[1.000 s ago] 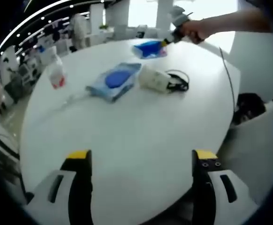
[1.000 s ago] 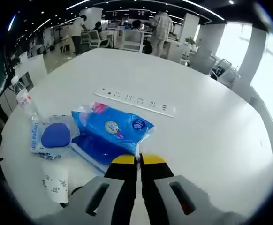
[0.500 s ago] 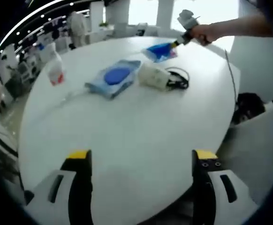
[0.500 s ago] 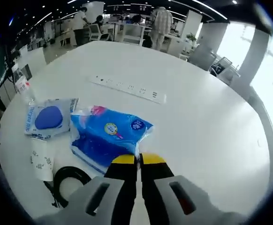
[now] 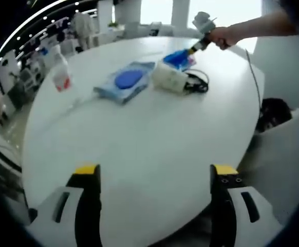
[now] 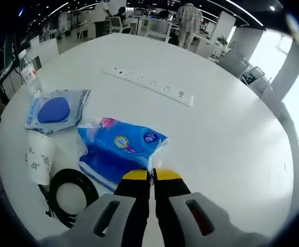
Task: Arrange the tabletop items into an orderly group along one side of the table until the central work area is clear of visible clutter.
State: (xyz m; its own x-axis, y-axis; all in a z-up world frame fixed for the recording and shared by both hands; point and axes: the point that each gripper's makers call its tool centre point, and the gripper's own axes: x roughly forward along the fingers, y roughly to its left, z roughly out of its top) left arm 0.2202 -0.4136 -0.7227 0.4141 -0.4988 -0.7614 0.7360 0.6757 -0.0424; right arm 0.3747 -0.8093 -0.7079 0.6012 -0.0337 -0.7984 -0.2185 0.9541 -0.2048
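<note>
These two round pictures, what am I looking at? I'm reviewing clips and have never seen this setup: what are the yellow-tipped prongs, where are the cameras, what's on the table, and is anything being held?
No robot here: a person carries a two-jaw gripper in each hand, and a fisheye camera rides on each, looking along its jaws.

In the left gripper view, the left gripper is open above bare white table. Far across, the person's hand holds the other gripper.

In the right gripper view, the right gripper is shut on a blue tissue pack.

Nearby lie a flat pouch with a blue oval, a paper cup on its side, a coiled black cable, a plastic bottle and a built-in socket strip.
</note>
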